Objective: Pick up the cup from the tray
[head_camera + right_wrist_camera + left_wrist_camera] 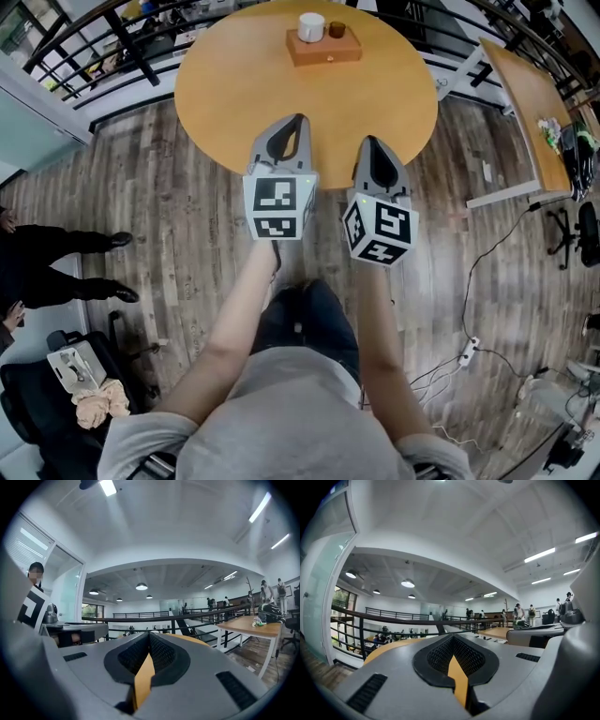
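A white cup (311,26) stands on a small wooden tray (326,52) at the far side of the round wooden table (281,89), with a small brown cup (337,30) beside it. My left gripper (300,122) and right gripper (367,142) hover side by side over the table's near edge, well short of the tray, both shut and holding nothing. In the left gripper view the left gripper (452,640) points level over the table, and the right gripper (150,635) does the same in the right gripper view. Neither gripper view shows the cup or tray.
A black railing (94,42) runs behind the table. A second wooden table (530,103) stands at the right, with cables (469,347) on the floor below it. At the left are a person's shoes (117,241) and a chair with a cloth (98,401).
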Demonstrator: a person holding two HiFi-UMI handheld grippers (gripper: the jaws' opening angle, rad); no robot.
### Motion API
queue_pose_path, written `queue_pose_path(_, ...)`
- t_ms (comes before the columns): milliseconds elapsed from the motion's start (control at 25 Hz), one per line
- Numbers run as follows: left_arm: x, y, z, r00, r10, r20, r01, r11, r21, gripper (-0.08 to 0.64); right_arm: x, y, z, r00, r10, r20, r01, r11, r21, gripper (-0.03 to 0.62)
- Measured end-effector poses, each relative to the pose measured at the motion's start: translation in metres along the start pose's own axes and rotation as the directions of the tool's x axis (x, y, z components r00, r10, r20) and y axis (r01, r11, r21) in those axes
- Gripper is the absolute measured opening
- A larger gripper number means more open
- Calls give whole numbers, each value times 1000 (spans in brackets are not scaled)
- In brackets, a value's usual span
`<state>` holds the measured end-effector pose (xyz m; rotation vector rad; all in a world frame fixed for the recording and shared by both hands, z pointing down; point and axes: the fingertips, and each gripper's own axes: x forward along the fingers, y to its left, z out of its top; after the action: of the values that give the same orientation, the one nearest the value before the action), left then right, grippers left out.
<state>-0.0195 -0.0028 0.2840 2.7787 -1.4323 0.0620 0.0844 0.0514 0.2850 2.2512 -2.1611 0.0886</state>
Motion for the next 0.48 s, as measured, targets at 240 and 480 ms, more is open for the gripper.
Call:
queue_pose_path(240, 42, -10, -1, 1000, -6, -4, 6, 1000, 4, 3, 34, -26, 0, 1000, 11, -3, -11, 1000, 2, 6)
queue_pose_path(480, 93, -16, 0, 1000, 7, 7, -7, 1000, -28, 3, 77, -51, -1, 998, 59, -16, -59, 998, -20, 6)
